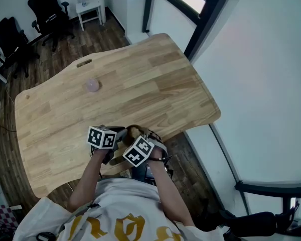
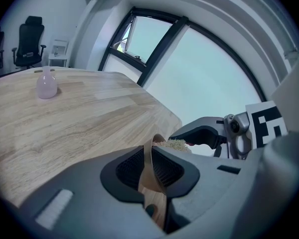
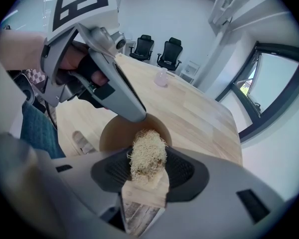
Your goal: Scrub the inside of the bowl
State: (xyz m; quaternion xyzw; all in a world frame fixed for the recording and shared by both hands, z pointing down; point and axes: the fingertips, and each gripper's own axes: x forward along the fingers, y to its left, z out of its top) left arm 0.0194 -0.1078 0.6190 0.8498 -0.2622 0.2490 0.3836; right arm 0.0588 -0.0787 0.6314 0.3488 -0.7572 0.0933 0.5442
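Small pink bottle sits on the light wooden table, black office chairs and a white stool off behind it.

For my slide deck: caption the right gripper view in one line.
Right gripper holds a fibrous scrubber at the wooden bowl, whose rim the left gripper grips.

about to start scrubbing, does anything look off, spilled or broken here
Nothing stands out. The left tongs grip the bowl by its rim, the right tongs hold the scrubber at its mouth, and the pink bottle stands upright on the table. No spill or damage shows.
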